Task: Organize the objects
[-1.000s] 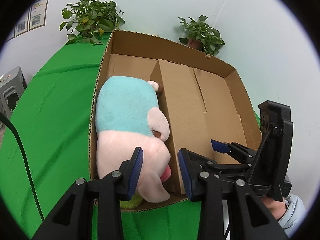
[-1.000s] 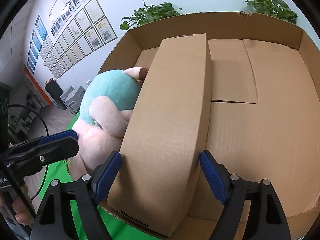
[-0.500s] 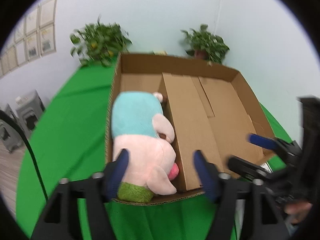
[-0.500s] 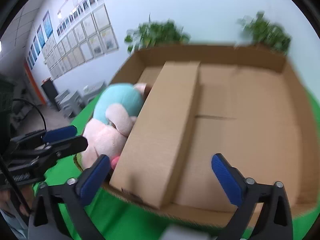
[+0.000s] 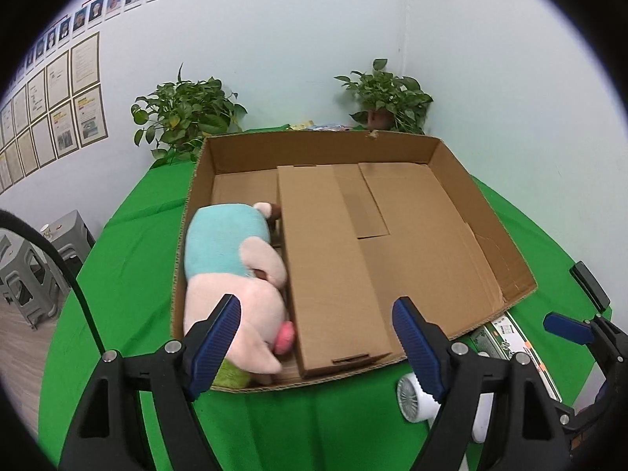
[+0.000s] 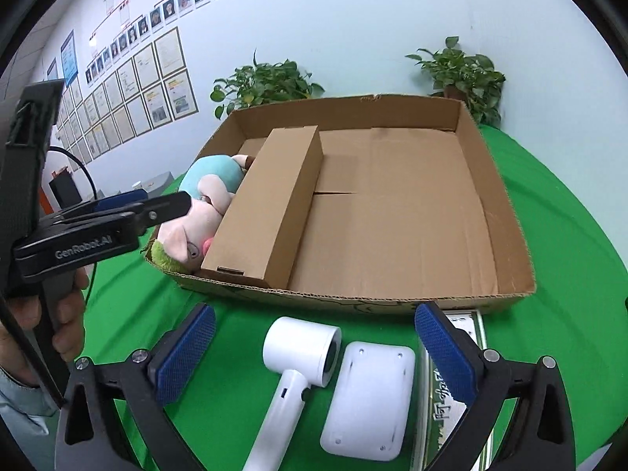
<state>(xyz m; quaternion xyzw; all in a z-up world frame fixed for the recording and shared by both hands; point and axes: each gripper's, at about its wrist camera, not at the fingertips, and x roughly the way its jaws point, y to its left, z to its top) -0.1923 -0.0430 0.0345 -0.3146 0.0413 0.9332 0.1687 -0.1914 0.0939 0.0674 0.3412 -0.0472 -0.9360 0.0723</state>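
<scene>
A shallow cardboard tray (image 5: pixel 486 235) (image 6: pixel 510 212) sits on the green cloth. Inside it a pink and teal plush toy (image 5: pixel 231 267) (image 6: pixel 204 192) lies along the left wall, and a long brown carton (image 5: pixel 325 259) (image 6: pixel 271 200) lies beside it. My left gripper (image 5: pixel 318 345) is open and empty, above the tray's near edge. My right gripper (image 6: pixel 314 357) is open and empty, above a white hair dryer (image 6: pixel 298 361) and a white flat device (image 6: pixel 369 388) in front of the tray. A green and white box (image 6: pixel 451 392) lies beside them.
Two potted plants (image 5: pixel 188 117) (image 5: pixel 388 94) stand behind the tray by the wall. Grey stools (image 5: pixel 31 259) stand off the table to the left. The hair dryer (image 5: pixel 416 396) and green box (image 5: pixel 514 341) also show in the left wrist view.
Both grippers pulled back out of the tray and opened wider. The plush toy and carton stay in the tray. The hair dryer, white device and green box came into view.
</scene>
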